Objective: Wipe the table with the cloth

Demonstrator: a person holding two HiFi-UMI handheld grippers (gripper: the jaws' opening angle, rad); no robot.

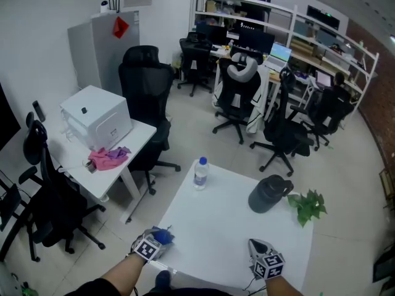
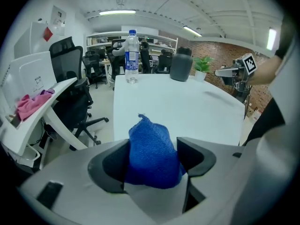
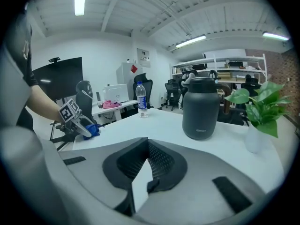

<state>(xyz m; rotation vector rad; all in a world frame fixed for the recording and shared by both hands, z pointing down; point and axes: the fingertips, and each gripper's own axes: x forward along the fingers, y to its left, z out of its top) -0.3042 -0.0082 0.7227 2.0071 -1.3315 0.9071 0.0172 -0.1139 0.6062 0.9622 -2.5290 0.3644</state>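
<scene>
A bunched blue cloth (image 2: 151,151) rests on the near left corner of the white table (image 1: 216,227). My left gripper (image 1: 160,239) stands around it with its jaws wide, so the cloth (image 1: 162,234) lies between them with no clear grip. In the right gripper view the same cloth (image 3: 93,129) shows under the left gripper (image 3: 80,124) at the table's edge. My right gripper (image 1: 257,245) hovers over the near right part of the table. Its jaws (image 3: 147,161) are shut on nothing.
On the table's far side stand a water bottle (image 1: 200,173), a black jug (image 1: 268,194) and a small green plant (image 1: 307,205). A side desk at left carries a white box (image 1: 97,116) and a pink cloth (image 1: 108,158). Office chairs ring the table.
</scene>
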